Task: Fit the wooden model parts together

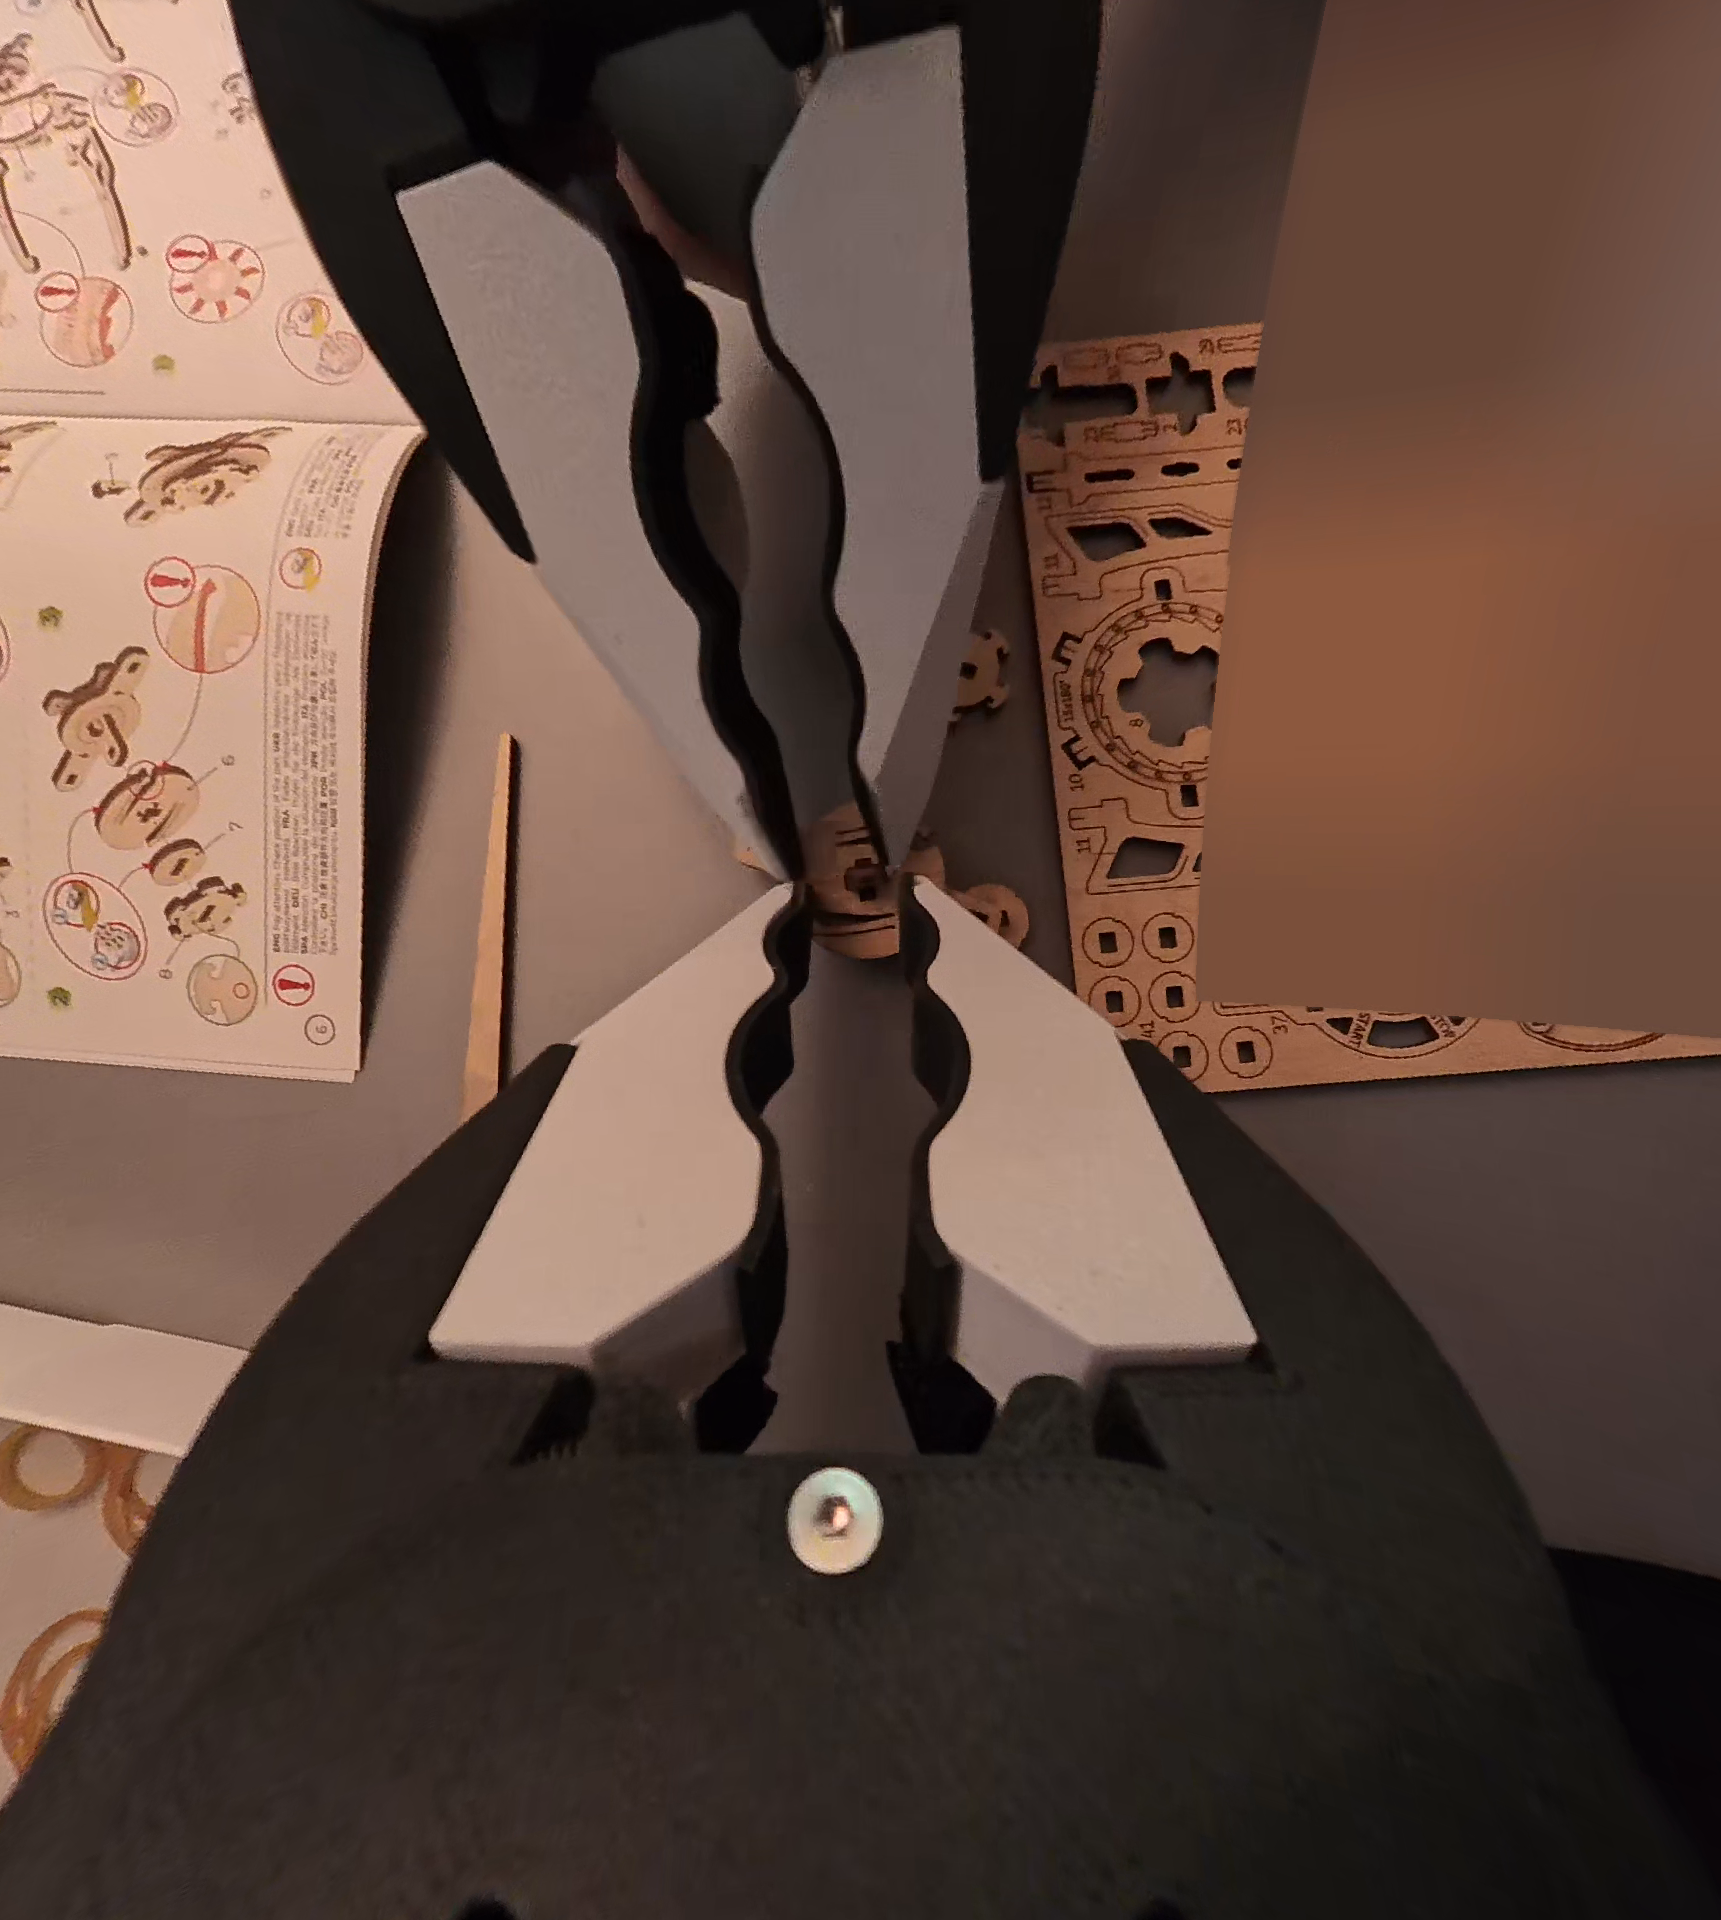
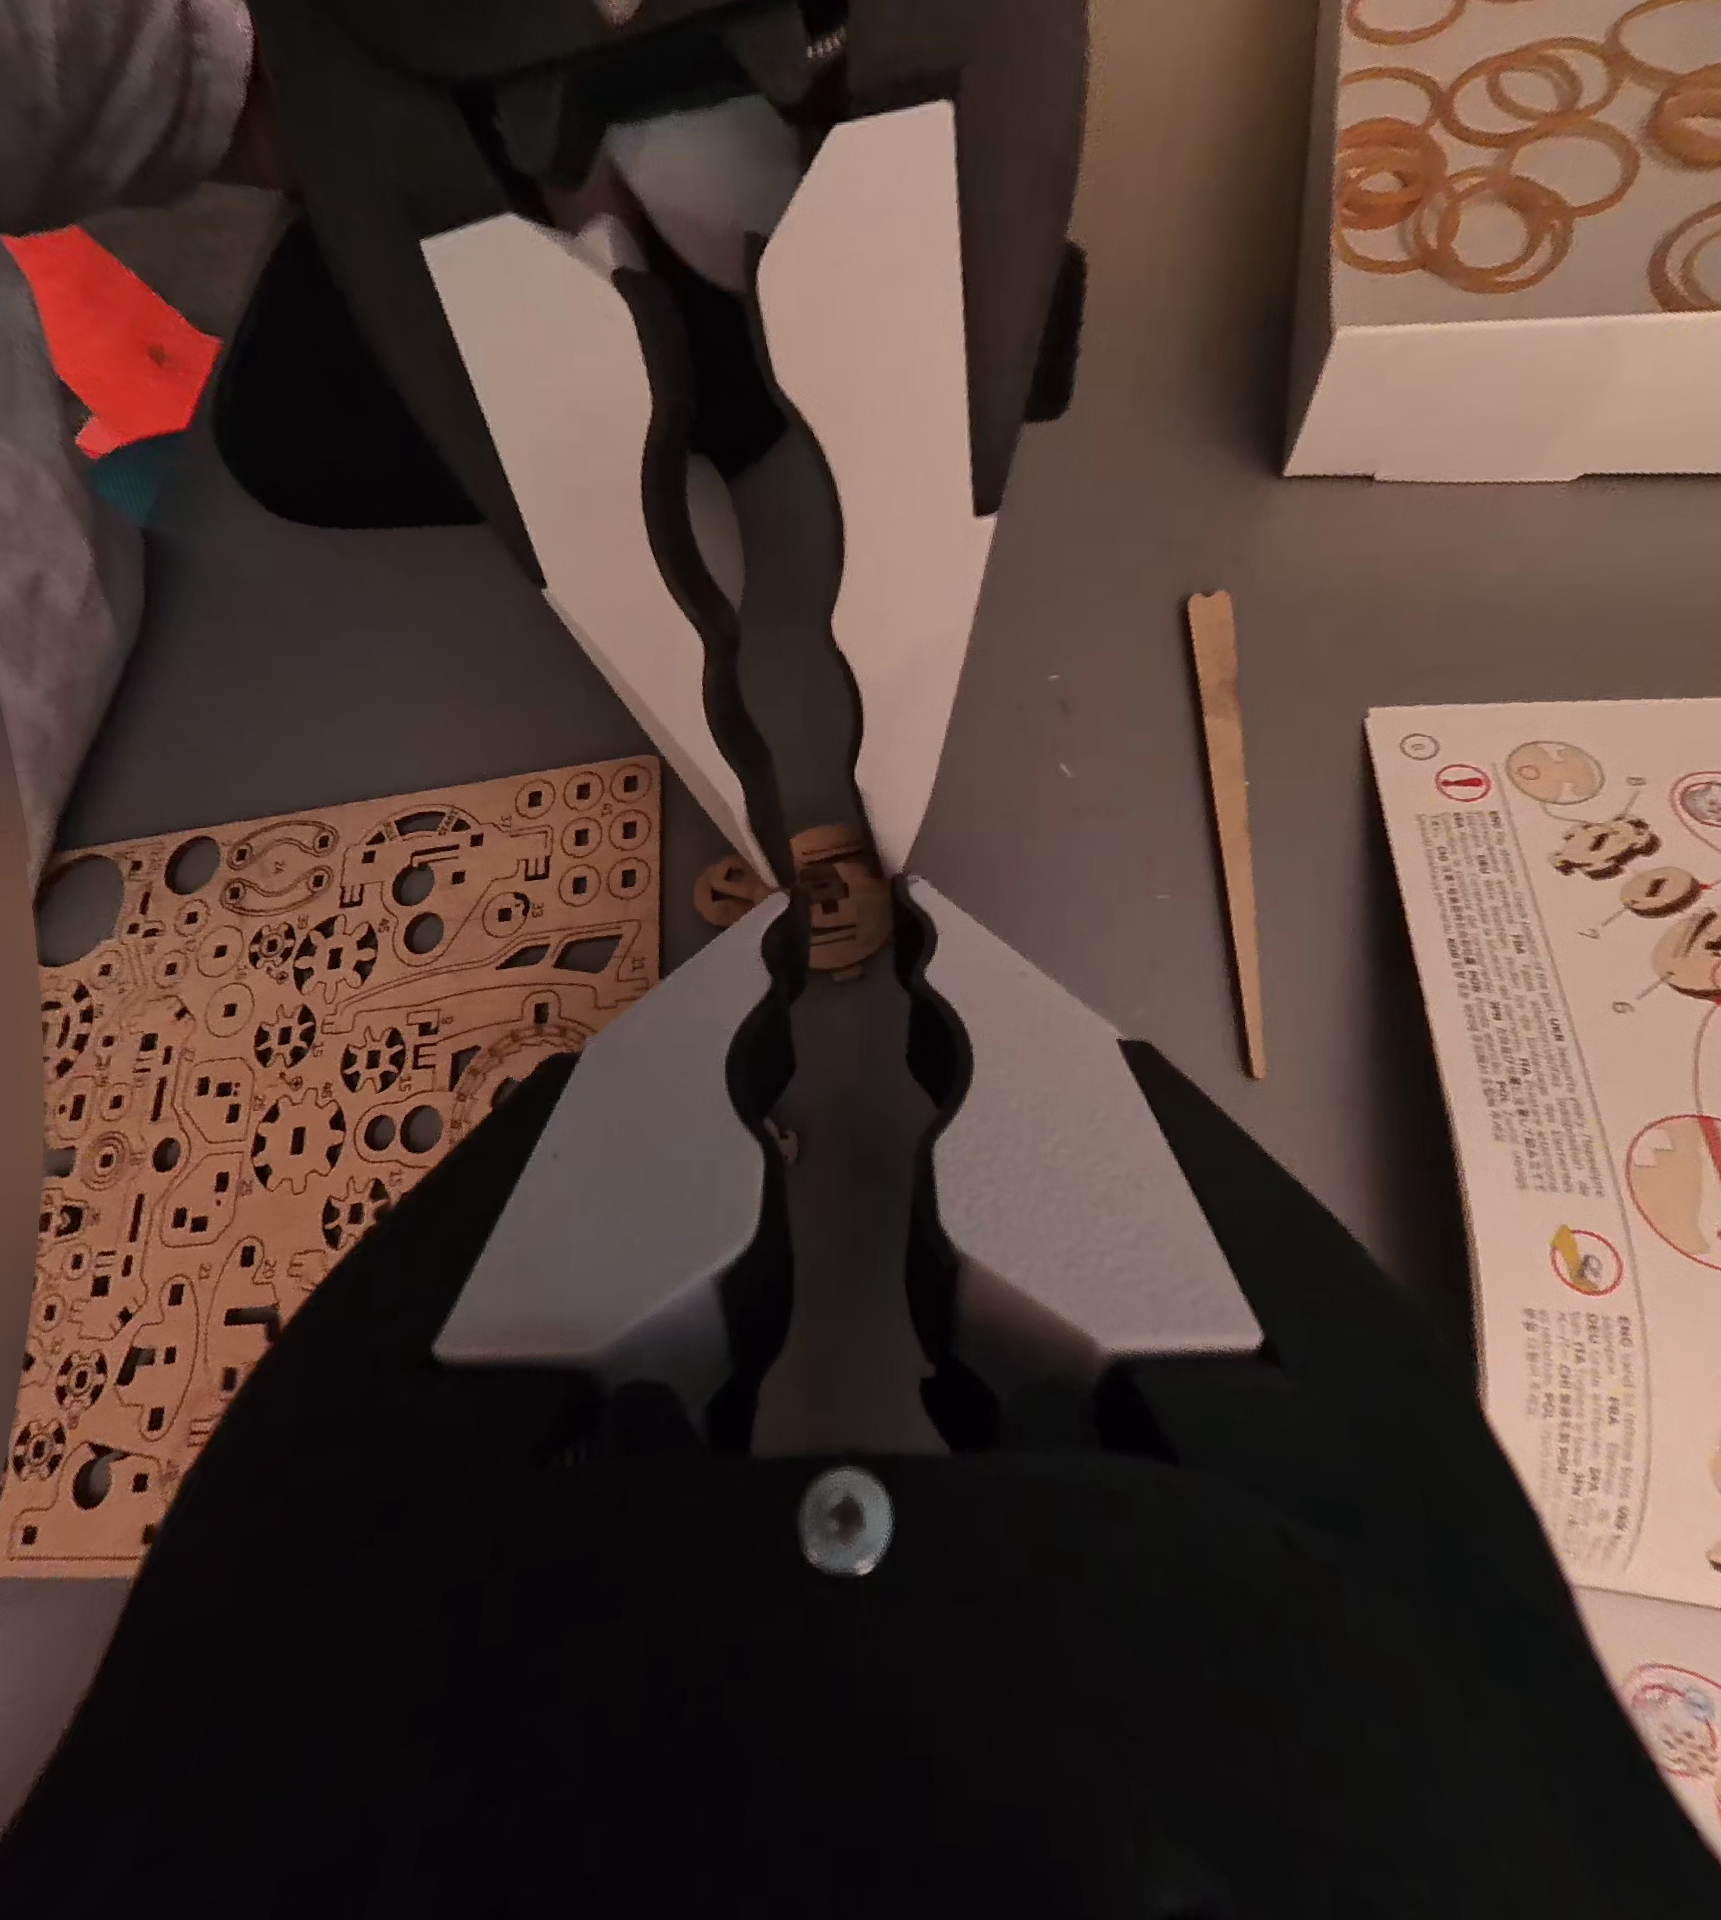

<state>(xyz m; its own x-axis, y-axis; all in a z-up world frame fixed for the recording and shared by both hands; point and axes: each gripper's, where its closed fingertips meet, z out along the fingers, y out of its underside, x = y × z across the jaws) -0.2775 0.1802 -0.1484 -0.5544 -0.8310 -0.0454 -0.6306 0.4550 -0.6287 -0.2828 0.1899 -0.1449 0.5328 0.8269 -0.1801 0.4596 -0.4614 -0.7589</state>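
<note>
A small round wooden model part [image 1: 851,920] made of stacked layers is held above the grey table, between both grippers, which meet tip to tip. My left gripper [image 1: 858,894] comes from the bottom of the left wrist view and is shut on the part's near side. My right gripper [image 1: 835,857] comes from the top there and pinches the far side. In the right wrist view the same part [image 2: 840,925] sits between my right gripper [image 2: 842,899] at the bottom and the left gripper [image 2: 835,857] at the top. Loose small wooden pieces [image 1: 991,914] lie under and beside them.
A laser-cut plywood sheet [image 2: 316,1091] lies on one side of the grippers, also in the left wrist view [image 1: 1136,727]. An open instruction booklet [image 1: 129,675] and a thin wooden stick [image 1: 492,914] lie on the other. A white box of rubber bands [image 2: 1562,208] stands beyond the booklet. The tips of both grippers are at nearly the same place. From the right gripper's tips to the thin wooden stick [image 1: 492,914] is close to 6 cm. It turns up in the right wrist view [image 2: 1239,875] as well.
</note>
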